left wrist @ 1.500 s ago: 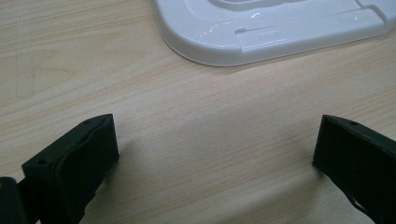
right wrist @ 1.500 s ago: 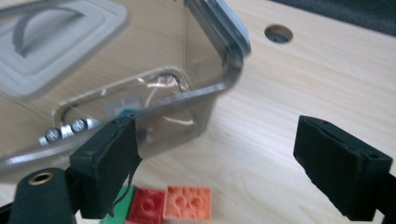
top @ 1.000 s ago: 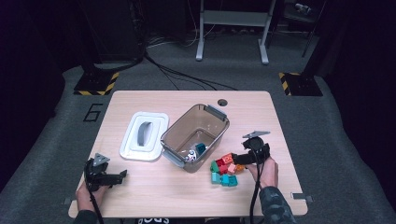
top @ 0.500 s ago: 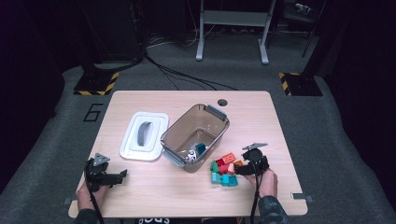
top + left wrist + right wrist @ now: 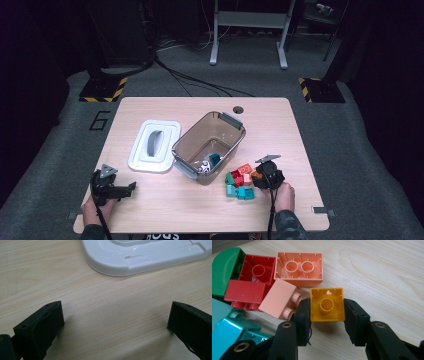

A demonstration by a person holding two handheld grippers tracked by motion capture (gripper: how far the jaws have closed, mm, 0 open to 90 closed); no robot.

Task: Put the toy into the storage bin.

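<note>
At the near right corner of the table (image 5: 310,125): right gripper (image 5: 327,315), jaws just closed in on a yellow building brick (image 5: 327,304), which lies upside down on the wood, hollow underside up. Both pads now sit against its two sides; in the two earlier high views the same gripper stood higher over the pile and has since dropped onto it. Judged state: brick clamped but not yet lifted.

Adjacent stock: loose pile of bricks touching or just beside the yellow one — two peach bricks (image 5: 298,268), red bricks (image 5: 257,272), a green piece (image 5: 223,270), teal pieces (image 5: 229,327).

Centre of table: clear brown storage bin (image 5: 210,145), open, with a teal brick and a white item on its floor. White lid (image 5: 154,145) lies flat just left of it.

Near left corner: left gripper (image 5: 115,322), jaws spread wide over bare wood, nothing between them, unmoved from the earlier views.

Next step, as judged: raise the yellow brick clear of its neighbours and carry it to the bin.
</note>
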